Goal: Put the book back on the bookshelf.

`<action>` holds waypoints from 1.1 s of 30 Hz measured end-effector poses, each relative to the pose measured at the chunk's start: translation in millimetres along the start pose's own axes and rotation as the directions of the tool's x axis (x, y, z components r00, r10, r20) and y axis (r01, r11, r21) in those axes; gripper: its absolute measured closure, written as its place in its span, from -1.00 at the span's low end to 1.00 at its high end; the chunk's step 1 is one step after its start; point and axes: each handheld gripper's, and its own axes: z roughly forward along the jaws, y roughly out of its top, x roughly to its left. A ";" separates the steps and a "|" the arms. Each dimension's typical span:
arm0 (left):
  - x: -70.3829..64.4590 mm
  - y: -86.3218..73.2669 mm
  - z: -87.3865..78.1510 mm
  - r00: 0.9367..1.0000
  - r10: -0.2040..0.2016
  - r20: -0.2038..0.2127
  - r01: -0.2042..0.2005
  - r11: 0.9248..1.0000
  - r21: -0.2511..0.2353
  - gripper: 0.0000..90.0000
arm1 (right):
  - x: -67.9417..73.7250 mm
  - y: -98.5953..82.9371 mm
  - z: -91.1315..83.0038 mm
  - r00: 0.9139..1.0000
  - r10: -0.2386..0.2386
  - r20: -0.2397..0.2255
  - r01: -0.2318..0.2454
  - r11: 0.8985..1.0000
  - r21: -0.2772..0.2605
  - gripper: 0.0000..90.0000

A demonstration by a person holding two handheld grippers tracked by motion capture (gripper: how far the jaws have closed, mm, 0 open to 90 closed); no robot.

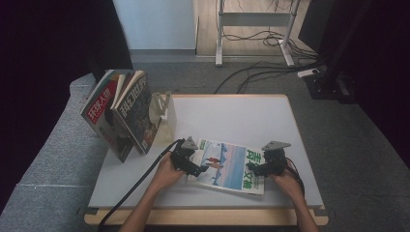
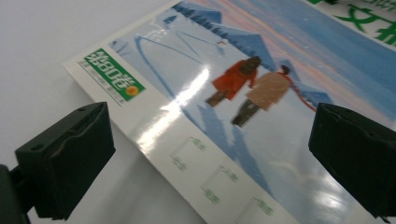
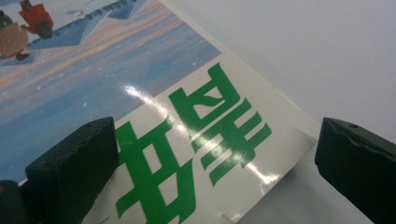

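Bare table (image 1: 241, 116) — magazine (image 1: 227, 164), both claws apparently wide.

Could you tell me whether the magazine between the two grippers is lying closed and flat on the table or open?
Closed and flat: the magazine lies cover up on the table, its snowy front picture whole, no inside pages showing.
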 end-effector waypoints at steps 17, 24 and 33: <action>33.1 25.8 22.9 0.999 -0.028 0.040 0.029 0.999 -0.037 -0.94 | 22.8 -25.2 -26.5 1.000 -0.007 0.001 0.007 1.000 -0.004 -1.00; 38.9 29.9 39.0 0.999 -0.016 0.047 0.017 1.000 -0.021 -0.93 | 32.7 -36.8 -37.2 1.000 0.001 -0.003 -0.001 1.000 -0.011 -1.00; 39.0 37.0 51.6 0.998 -0.002 0.059 0.002 1.000 -0.011 -0.93 | 42.7 -49.4 -46.5 0.999 0.006 -0.045 -0.007 1.000 -0.019 -1.00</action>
